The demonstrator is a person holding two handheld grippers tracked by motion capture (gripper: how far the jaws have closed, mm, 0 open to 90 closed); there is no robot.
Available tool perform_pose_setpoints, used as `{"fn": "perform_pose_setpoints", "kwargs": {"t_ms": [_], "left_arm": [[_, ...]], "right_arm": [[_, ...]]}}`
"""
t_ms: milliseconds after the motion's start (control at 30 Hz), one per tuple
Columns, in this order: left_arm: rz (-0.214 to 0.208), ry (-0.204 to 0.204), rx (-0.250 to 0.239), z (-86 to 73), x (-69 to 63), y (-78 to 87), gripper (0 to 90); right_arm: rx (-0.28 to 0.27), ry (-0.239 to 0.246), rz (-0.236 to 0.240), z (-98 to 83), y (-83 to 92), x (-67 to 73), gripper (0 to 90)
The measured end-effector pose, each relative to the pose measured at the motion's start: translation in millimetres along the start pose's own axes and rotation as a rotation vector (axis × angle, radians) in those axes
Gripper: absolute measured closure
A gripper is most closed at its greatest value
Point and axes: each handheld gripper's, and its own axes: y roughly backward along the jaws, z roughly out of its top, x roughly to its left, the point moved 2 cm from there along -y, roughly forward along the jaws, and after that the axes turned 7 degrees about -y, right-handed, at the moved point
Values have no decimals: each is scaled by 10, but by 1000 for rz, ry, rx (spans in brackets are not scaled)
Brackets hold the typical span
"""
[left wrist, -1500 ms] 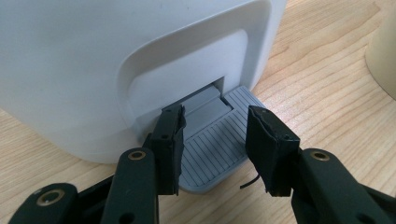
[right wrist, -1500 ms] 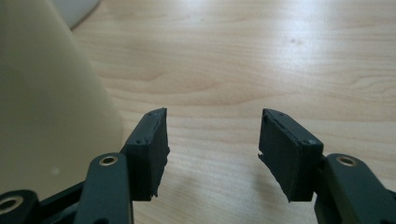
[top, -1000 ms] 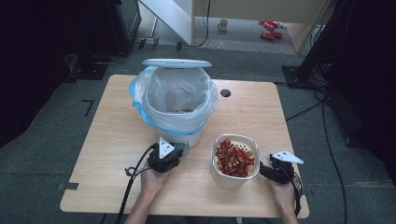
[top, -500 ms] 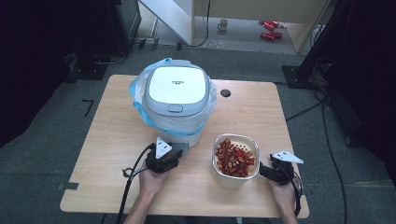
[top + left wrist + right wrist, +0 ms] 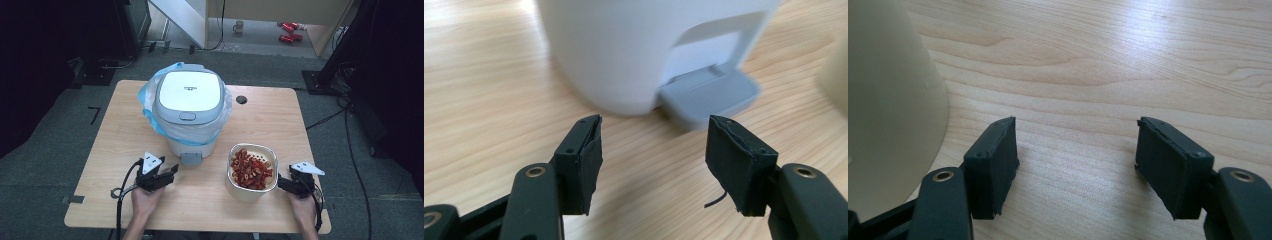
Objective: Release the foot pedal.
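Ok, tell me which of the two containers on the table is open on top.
The cream plastic bowl of red pieces; the white pedal bin has its lid down.

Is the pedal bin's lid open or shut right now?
Shut. The white lid lies flat over the pedal bin, hiding the liner's inside; the left gripper sits off the pedal.

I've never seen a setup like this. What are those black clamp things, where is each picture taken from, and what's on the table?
A person holds a two-jaw clamp in each hand: the left gripper and right gripper. One camera looks down from above; two ride on the grippers, looking along their black jaws. On the wooden table stand a white pedal bin, lid closed, bag-lined, and a cream bowl of red pieces. The left jaws, just opening, face the bin's grey pedal; both grippers hold nothing.
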Motion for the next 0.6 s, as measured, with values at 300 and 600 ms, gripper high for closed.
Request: {"fn": "perform_pose_setpoints", "kwargs": {"t_ms": [300, 600], "left_arm": [[86, 6, 91, -218, 175, 16, 387], [137, 55, 138, -229, 248, -11, 357]], "right_arm": [[1, 1, 2, 0, -1, 2, 326], [2, 1, 1, 0, -2, 2, 320]]}}
